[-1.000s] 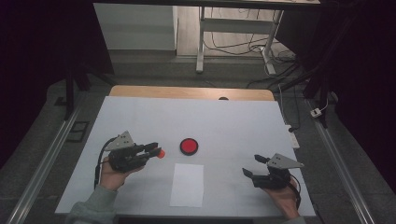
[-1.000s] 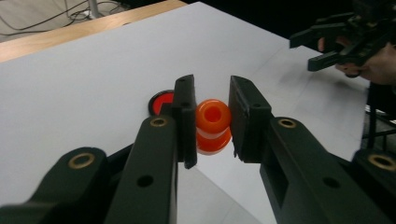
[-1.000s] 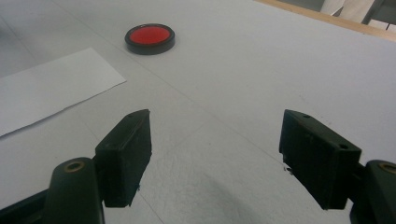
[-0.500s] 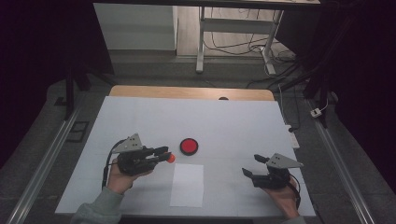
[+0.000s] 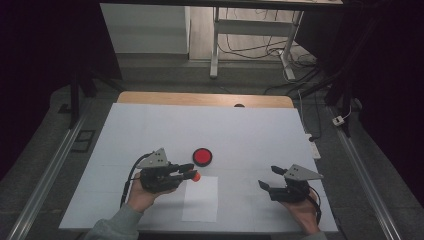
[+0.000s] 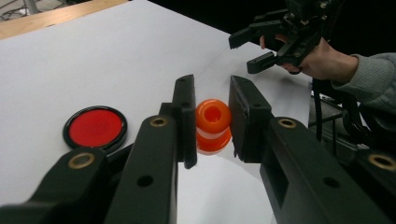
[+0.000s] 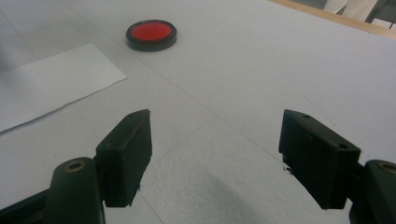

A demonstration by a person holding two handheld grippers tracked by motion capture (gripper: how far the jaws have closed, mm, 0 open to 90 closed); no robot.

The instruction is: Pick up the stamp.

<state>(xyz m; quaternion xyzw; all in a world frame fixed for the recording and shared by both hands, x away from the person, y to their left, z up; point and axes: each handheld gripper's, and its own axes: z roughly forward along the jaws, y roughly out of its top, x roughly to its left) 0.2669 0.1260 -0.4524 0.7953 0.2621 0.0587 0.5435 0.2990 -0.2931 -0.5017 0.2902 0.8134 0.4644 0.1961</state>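
Observation:
A small orange spool-shaped piece [image 6: 212, 122] sits between the jaws of my left gripper [image 6: 211, 100], which is shut on it just above the table. In the high view the left gripper [image 5: 190, 171] holds the orange piece [image 5: 196, 176] over the top left corner of a white paper sheet [image 5: 201, 198]. A red disc with a black rim [image 5: 202, 156] lies just beyond it. My right gripper [image 5: 268, 177] rests low at the right with its jaws wide apart. Nothing lies between the jaws of the right gripper [image 7: 215, 158].
The white table top [image 5: 250, 135] has a wooden strip along its far edge [image 5: 200, 99]. The right gripper view has the red disc [image 7: 151, 33] far left and the paper sheet [image 7: 51, 84] at left. The left gripper view also has the red disc [image 6: 95, 128] and the right gripper [image 6: 254, 49].
My left gripper has moved to the right with the orange piece, from left of the red disc to the paper's top left corner. The right gripper has stayed put.

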